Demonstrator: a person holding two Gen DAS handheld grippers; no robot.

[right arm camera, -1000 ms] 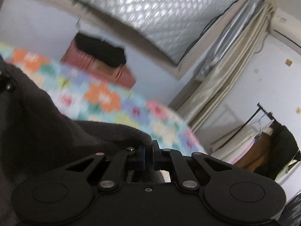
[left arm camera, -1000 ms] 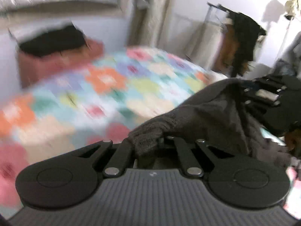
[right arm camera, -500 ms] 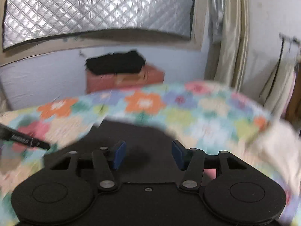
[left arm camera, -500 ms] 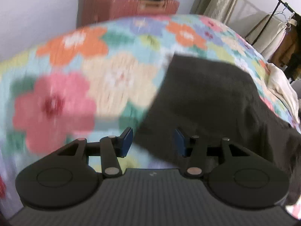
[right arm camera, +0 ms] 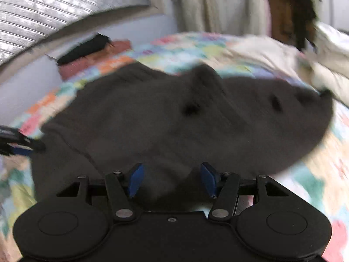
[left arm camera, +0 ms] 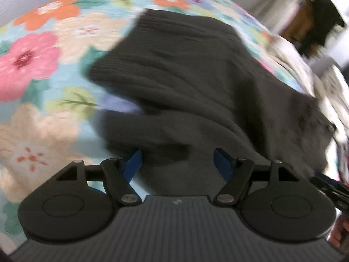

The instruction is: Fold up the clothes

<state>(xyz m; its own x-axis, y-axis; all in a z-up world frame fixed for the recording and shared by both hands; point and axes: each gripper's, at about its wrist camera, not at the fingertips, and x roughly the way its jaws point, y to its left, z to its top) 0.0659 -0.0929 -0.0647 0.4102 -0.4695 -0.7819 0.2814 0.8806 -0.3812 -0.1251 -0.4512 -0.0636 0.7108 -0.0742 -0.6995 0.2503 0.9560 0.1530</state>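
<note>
**Mia:** Both grippers let go of the dark sweater since a second ago. Back then each one pinched it up in the air. Now the left gripper (left arm camera: 177, 162) has its blue fingers (left arm camera: 133, 163) apart and opening wider, with cloth lying between them but nothing squeezed.

**Ben:** And the other one?

**Mia:** Same. The right gripper (right arm camera: 172, 179) has its fingers (right arm camera: 208, 179) apart and opening too. The sweater (right arm camera: 174, 118) lies under them, loose.

**Ben:** Where is the sweater now?

**Mia:** Spread on the bed (left arm camera: 32, 69), on the flower cover. I think it was dropped there so it lies flat before folding. It looks bumpy, so it may need smoothing first.

**Ben:** Why are the fingers low over it?

**Mia:** My guess is they are ready to pick a new edge.

**Ben:** Do both cameras show the same things?

**Mia:** No. The left one shows the ribbed edge (left arm camera: 113, 65) of the sweater, plus the tip of the right gripper at the side. The right one shows a hump in the middle, a pale cloth (right arm camera: 272, 59) farther down the bed, and the shiny window cover (right arm camera: 54, 15). Both are blurry.
</note>
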